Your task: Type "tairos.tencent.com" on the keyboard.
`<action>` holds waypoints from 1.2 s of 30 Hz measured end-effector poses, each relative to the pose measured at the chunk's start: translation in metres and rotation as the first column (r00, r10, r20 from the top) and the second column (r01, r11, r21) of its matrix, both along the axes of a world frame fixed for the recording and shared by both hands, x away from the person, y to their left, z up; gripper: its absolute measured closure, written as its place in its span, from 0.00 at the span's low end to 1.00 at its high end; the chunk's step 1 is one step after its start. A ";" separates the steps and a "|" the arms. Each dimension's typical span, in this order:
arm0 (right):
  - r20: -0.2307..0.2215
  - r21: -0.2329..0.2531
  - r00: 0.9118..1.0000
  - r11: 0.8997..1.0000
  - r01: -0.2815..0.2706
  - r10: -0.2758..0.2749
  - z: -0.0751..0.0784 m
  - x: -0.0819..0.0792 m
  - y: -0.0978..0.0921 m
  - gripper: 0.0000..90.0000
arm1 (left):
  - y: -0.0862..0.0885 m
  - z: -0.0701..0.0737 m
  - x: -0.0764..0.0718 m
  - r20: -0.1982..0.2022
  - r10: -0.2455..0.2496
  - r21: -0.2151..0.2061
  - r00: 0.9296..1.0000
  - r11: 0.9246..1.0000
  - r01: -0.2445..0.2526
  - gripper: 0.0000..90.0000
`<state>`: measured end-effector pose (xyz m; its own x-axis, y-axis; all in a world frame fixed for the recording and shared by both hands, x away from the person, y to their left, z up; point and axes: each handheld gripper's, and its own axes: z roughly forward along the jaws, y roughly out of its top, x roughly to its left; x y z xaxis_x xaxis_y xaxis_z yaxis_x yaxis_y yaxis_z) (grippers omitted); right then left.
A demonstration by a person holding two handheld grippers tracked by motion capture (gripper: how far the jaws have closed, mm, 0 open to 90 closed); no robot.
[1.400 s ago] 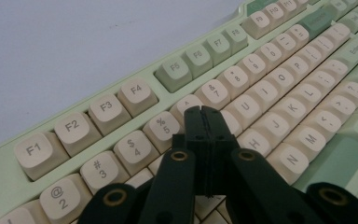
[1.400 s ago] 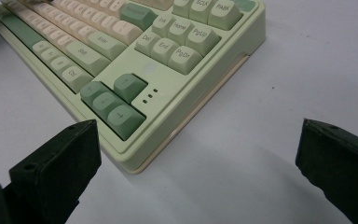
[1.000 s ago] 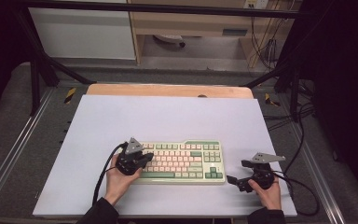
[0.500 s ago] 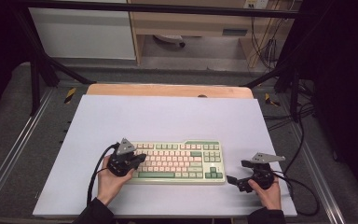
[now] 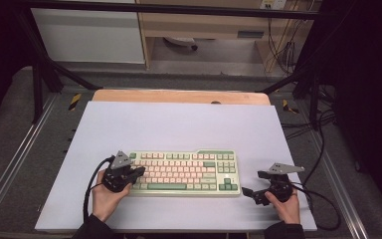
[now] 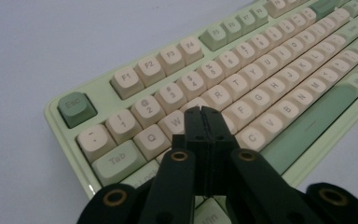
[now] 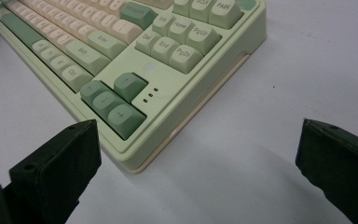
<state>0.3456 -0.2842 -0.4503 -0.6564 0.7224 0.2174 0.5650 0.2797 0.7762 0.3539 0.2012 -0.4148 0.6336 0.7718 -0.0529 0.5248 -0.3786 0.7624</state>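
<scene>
Keyboard [image 5: 184,173] flat on the grey mat [image 5: 179,124], near its front edge | left gripper [image 6: 201,112] jaws pressed together, tips over the keyboard's left-hand letter keys | right gripper [image 5: 248,192] jaws wide apart, just off the keyboard's right end by the arrow keys [image 7: 112,100]

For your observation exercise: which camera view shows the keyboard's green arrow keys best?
The right gripper view: the arrow keys sit close and sharp at the keyboard's near corner. The high view shows them small, without detail. The left gripper view takes in the keyboard's other end, with the Esc key.
</scene>
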 end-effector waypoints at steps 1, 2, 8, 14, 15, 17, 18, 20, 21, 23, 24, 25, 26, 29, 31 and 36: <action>0.000 0.000 1.000 1.000 0.000 0.000 0.000 0.000 0.000 0.01 | 0.001 0.000 0.000 -0.002 0.002 0.001 1.000 1.000 -0.002 1.00; -0.002 0.000 1.000 1.000 0.000 0.000 0.000 0.000 0.000 0.01 | 0.003 -0.001 0.000 -0.002 0.006 0.000 1.000 1.000 -0.006 1.00; -0.004 -0.004 1.000 1.000 -0.002 0.002 0.000 0.000 0.000 0.01 | 0.006 -0.004 0.001 -0.008 0.016 0.003 1.000 1.000 -0.016 1.00; -0.004 -0.003 1.000 1.000 -0.001 0.001 0.000 0.000 0.000 0.01 | 0.008 -0.009 0.003 -0.017 0.022 0.010 1.000 1.000 -0.021 1.00; -0.005 -0.002 1.000 1.000 0.000 0.000 0.000 0.000 0.001 0.01 | 0.008 -0.010 0.003 -0.019 0.024 0.010 1.000 1.000 -0.024 1.00; -0.008 -0.001 1.000 1.000 0.001 -0.001 0.000 0.000 0.001 0.01 | 0.008 -0.011 0.004 -0.019 0.021 0.012 1.000 1.000 -0.020 1.00; -0.008 -0.001 1.000 1.000 0.001 -0.001 0.000 0.000 0.001 0.01 | 0.008 -0.011 0.004 -0.018 0.019 0.011 1.000 1.000 -0.019 1.00; -0.004 -0.002 1.000 1.000 0.000 0.000 0.000 0.000 0.001 0.01 | 0.008 -0.011 0.004 -0.014 0.018 0.014 1.000 1.000 -0.018 1.00; -0.003 -0.005 1.000 1.000 -0.003 0.003 0.000 0.000 0.000 0.01 | 0.008 -0.011 0.003 -0.012 0.018 0.013 1.000 1.000 -0.018 1.00; -0.004 -0.003 1.000 1.000 -0.002 0.002 0.000 0.000 0.000 0.01 | 0.007 -0.012 0.003 -0.011 0.017 0.017 1.000 1.000 -0.017 1.00; -0.002 -0.004 1.000 1.000 -0.003 0.003 0.000 0.000 0.000 0.01 | 0.007 -0.013 0.003 -0.012 0.016 0.024 1.000 1.000 -0.015 1.00; -0.002 -0.003 1.000 1.000 -0.002 0.002 0.000 0.000 0.000 0.01 | 0.006 -0.014 0.004 -0.015 0.015 0.029 1.000 0.999 -0.014 1.00; -0.003 -0.004 1.000 1.000 -0.002 0.002 0.000 0.000 0.001 0.01 | 0.006 -0.014 0.004 -0.012 0.013 0.025 1.000 1.000 -0.013 1.00; -0.001 -0.002 1.000 1.000 -0.004 0.004 0.000 0.000 0.000 0.01 | 0.007 -0.014 0.003 -0.010 0.013 0.020 1.000 1.000 -0.013 1.00; 0.000 0.000 1.000 1.000 -0.002 0.002 0.000 0.000 0.000 0.01 | 0.007 -0.012 0.002 0.000 0.011 0.012 1.000 1.000 -0.011 1.00; 0.000 0.008 1.000 1.000 0.000 0.000 0.001 -0.001 0.000 0.01 | 0.011 -0.008 0.000 0.003 0.011 0.001 1.000 1.000 -0.011 1.00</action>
<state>0.3450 -0.2839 -0.4489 -0.6563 0.7207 0.2233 0.5652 0.2736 0.7782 0.3543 0.2117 -0.4232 0.6249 0.7791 -0.0506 0.5272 -0.3732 0.7634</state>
